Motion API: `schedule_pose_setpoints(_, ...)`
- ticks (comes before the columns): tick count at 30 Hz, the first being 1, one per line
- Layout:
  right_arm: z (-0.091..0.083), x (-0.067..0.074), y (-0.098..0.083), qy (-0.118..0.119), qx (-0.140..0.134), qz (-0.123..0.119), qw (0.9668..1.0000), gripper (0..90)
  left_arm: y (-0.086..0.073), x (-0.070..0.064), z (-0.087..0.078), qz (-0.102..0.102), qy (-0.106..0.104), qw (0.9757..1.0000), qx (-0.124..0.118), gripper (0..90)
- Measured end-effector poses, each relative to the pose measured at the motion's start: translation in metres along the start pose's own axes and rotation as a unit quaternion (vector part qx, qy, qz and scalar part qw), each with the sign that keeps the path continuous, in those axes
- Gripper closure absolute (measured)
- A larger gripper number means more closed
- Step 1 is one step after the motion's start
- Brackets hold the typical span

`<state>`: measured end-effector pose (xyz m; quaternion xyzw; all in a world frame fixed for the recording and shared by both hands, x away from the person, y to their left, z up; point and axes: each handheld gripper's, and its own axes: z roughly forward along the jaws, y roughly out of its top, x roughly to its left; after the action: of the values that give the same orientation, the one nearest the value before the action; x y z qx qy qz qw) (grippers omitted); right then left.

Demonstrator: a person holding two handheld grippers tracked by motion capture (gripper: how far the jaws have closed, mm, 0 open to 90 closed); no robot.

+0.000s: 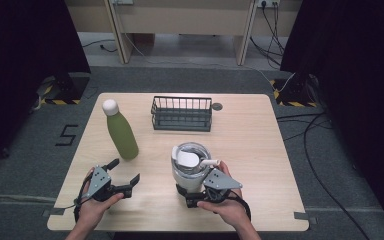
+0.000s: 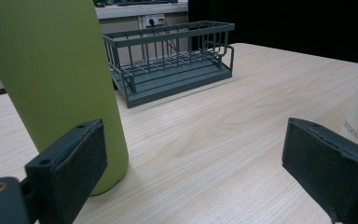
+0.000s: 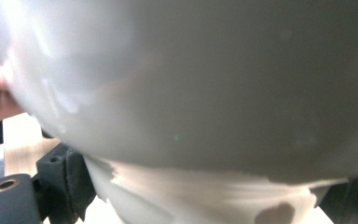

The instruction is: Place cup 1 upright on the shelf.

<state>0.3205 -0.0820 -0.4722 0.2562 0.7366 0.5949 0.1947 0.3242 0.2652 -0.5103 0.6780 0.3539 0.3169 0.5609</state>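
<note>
I am gripping the white tumbler (image 1: 192, 167) low on its body with my right gripper (image 1: 196, 196), near the front edge of the table (image 1: 250, 145); the jaws are pinching its narrow base from either side. In the right gripper view the tumbler's wall is bulging so close to the lens that it is blurring into a pale grey mass, and I am making out just one black pad (image 3: 67, 179) pressing at the lower left, while the other jaw is sitting in shadow at the lower right corner. From above, my right hand (image 1: 227, 207) is covering much of the gripper, and the tumbler's lid and straw are hiding what is inside.

My left gripper (image 1: 126, 179) is resting with its jaws spread wide and holding nothing, the bare wood showing between them. The green bottle (image 1: 121, 134) is standing upright just beyond its left jaw; in the left gripper view the bottle's top is cut off, and whether the pad is touching it I cannot tell. The tumbler's edge is peeking in at the right there. The dark wire basket (image 1: 182, 113) is sitting farther back.
</note>
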Motion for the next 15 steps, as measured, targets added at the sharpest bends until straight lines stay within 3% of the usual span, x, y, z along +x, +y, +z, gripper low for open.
schedule_pose_setpoints(15,0.007,-0.025,0.022,-0.024,-0.020,0.011,0.9994,10.0,0.000,-0.001,0.000,-0.002,-0.005,1.0000,-0.001,6.4)
